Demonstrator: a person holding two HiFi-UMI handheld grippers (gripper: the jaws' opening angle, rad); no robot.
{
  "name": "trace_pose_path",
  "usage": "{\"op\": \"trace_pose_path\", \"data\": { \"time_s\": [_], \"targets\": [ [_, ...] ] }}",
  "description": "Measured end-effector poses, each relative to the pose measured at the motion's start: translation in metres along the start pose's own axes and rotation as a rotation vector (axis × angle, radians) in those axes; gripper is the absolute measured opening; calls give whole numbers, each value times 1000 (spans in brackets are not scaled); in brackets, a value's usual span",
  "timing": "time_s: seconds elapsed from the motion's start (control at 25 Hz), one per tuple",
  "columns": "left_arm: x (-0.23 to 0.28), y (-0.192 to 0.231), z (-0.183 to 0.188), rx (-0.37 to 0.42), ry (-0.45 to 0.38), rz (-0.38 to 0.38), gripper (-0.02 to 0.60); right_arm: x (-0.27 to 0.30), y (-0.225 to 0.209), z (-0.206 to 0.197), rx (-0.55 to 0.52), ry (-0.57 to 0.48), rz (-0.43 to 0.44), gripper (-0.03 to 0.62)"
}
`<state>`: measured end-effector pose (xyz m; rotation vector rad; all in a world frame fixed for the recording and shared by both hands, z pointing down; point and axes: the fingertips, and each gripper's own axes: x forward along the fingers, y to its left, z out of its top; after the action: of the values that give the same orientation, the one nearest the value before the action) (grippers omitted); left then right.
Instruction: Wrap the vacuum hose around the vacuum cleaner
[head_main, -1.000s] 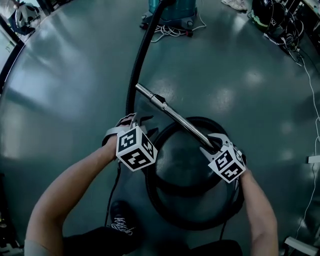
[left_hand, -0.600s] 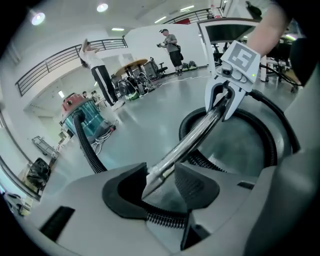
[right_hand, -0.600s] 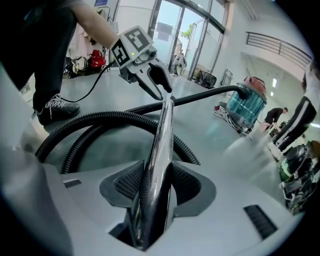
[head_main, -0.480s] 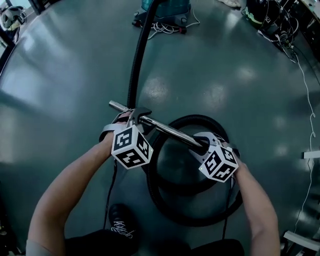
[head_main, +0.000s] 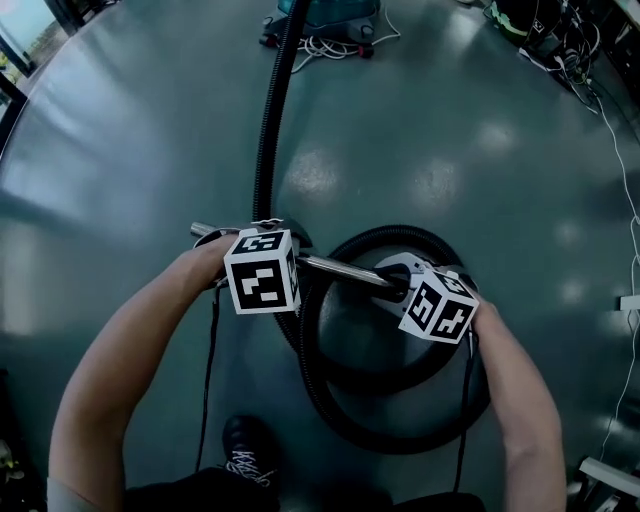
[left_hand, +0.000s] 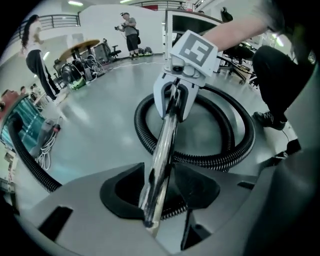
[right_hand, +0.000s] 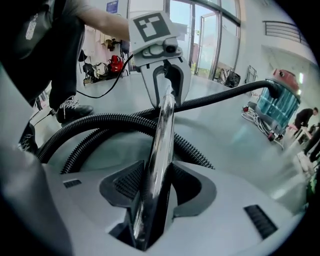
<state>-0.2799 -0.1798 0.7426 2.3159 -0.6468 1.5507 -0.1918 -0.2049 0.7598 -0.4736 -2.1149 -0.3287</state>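
**Operator:** Why grip the metal wand at two points?

**Manual:** Your left gripper clamps its free end, beside the hose loop. Your right gripper clamps it over the loop. Both claws are closed on the tube, probably to steady it.

**Operator:** What is unclear?

**Manual:** The vacuum cleaner, well apart from the loop, is cut off. The wand-hose joint appears hidden.
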Motion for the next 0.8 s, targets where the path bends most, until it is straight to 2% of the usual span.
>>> {"op": "trace_pose_path", "data": {
  "time_s": [0.04,0.12,0.2,0.32,0.4,0.56,0.68,0.8],
  "targets": [
    [6,-2,-3,26,24,-2,179,0,-1,1,3,-4,-1,176],
    [18,1,-9,57,60,41,189,1,-5,3,8,-5,-10,176],
    [28,8,-13,22,78,75,189,4,-9,1,38,-6,-36,176],
    [34,10,-14,-42,121,49,189,-5,-18,-6,110,-44,-123,187],
    [34,12,-12,-65,147,54,187,-28,-28,-13,163,-75,-193,222],
    [30,15,-19,-108,176,108,188,-96,-38,-37,313,-122,-323,224],
    [26,15,-39,-178,223,135,188,-126,-16,-76,417,-61,-359,224],
    [21,10,-59,-292,252,155,187,-131,38,-117,606,-17,-312,224]
  ]
}}
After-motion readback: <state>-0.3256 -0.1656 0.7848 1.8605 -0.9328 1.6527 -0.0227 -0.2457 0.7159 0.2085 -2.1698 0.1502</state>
